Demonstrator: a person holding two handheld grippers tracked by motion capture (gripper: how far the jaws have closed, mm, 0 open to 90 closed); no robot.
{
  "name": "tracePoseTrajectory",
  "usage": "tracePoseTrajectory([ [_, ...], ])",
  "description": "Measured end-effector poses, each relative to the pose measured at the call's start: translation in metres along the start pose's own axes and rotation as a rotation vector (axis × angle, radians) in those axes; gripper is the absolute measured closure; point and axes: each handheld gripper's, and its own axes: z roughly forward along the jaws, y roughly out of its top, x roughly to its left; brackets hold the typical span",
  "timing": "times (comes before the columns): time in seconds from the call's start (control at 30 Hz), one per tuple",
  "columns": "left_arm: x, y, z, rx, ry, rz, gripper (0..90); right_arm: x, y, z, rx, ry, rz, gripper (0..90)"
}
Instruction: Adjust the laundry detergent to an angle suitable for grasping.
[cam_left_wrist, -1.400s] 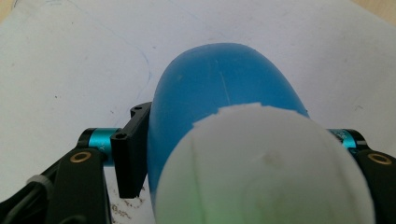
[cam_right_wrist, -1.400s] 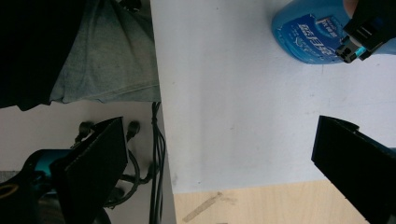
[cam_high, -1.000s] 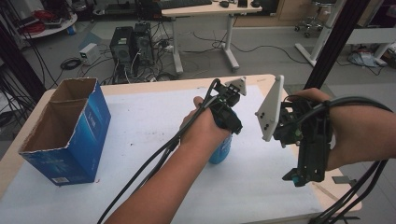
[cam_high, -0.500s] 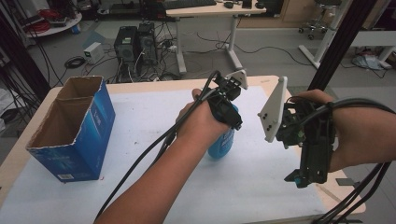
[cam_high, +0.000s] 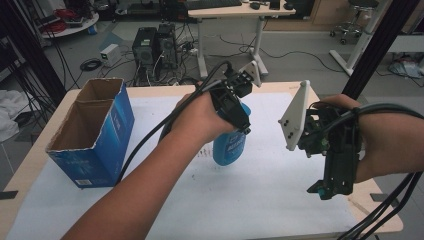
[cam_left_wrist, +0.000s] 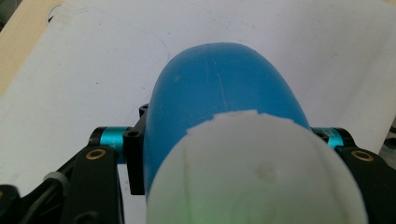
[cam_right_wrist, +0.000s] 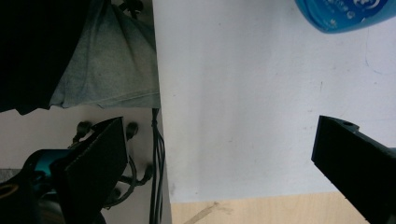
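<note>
A blue plastic bottle (cam_high: 229, 147) with a white cap (cam_left_wrist: 252, 177) hangs just above the white sheet, near the table's middle. My left gripper (cam_high: 235, 117) is shut on it near the top, and the left gripper view shows its rounded blue body (cam_left_wrist: 224, 93) squeezed between the black jaws. My right gripper (cam_high: 327, 189) points down over the table's right side, apart from the bottle. Its jaws (cam_right_wrist: 229, 163) stand wide open with nothing between them; the bottle's bottom (cam_right_wrist: 345, 11) peeks in at the upper right of that view.
An open blue cardboard box (cam_high: 95, 135) stands at the left of the table. A white sheet (cam_high: 240, 200) covers most of the wooden tabletop (cam_high: 380, 220). Desks, computers and cables lie on the floor beyond the far edge.
My left gripper has risen and drifted a little left, carrying the blue bottle off the sheet. The right gripper has stayed where it was.
</note>
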Motion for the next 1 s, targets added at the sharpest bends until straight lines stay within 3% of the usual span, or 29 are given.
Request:
tracePoseTrajectory([
  [0.23, 0.010, -0.013, -0.013, 0.030, -0.032, 0.106, 38.4, 0.001, 0.005, -0.001, 0.005, -0.001, -0.007, 2.9],
  [0.4, 0.016, -0.020, -0.019, 0.032, -0.061, 0.147, 38.4, 0.002, 0.008, -0.001, 0.007, 0.002, -0.012, 2.9],
  [0.53, 0.020, -0.026, -0.023, 0.018, -0.102, 0.200, 38.4, 0.003, 0.009, -0.001, 0.009, 0.001, -0.012, 2.9],
  [0.67, 0.023, -0.031, -0.021, 0.034, -0.143, 0.244, 38.4, 0.003, 0.009, -0.001, 0.011, 0.001, -0.006, 2.9],
  [0.8, 0.023, -0.036, -0.021, 0.052, -0.181, 0.318, 38.4, 0.004, 0.011, 0.000, 0.014, 0.004, -0.007, 2.9],
  [0.87, 0.024, -0.038, -0.022, 0.056, -0.200, 0.336, 38.4, 0.004, 0.011, -0.001, 0.013, 0.004, -0.009, 2.9],
  [1.0, 0.022, -0.045, -0.024, 0.066, -0.259, 0.403, 38.4, 0.004, 0.012, 0.000, 0.015, 0.004, -0.008, 2.9],
])
